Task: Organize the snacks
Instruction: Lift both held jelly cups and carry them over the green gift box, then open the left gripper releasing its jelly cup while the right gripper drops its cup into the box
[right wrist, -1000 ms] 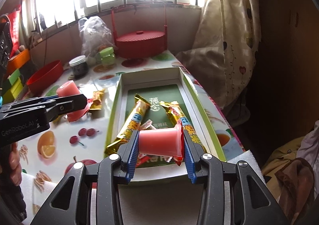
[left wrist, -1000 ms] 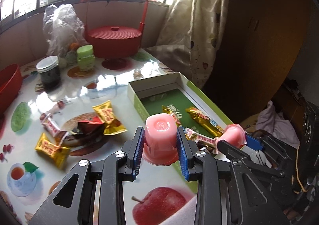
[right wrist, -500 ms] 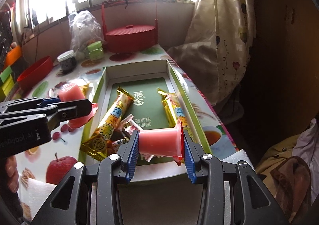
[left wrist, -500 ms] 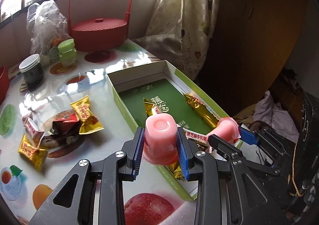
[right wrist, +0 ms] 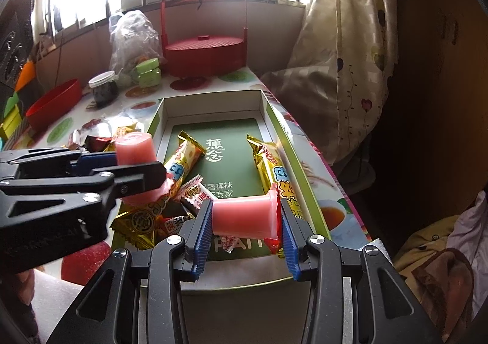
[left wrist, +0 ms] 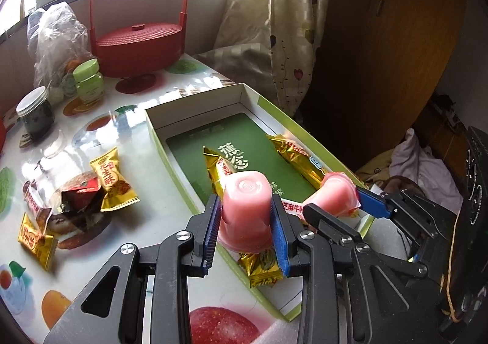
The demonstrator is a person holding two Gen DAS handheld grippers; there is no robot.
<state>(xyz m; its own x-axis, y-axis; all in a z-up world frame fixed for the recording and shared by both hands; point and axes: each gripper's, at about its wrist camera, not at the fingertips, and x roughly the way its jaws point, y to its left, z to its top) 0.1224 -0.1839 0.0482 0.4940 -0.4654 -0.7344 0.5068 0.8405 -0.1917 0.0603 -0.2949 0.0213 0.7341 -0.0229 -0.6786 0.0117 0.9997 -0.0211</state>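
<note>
Both grippers tilted down over box (right wrist: 268, 118)

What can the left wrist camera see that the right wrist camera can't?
Only the left wrist view shows the yellow candies lying on the table near its left edge, beside the burger picture.

Only the right wrist view shows the red bowl and the green and orange blocks at the far left.

Both show the green box holding gold snack bars, the red basket, the dark jar, and both pink jelly cups: the left gripper grips an upside-down one, the right gripper a sideways one.
</note>
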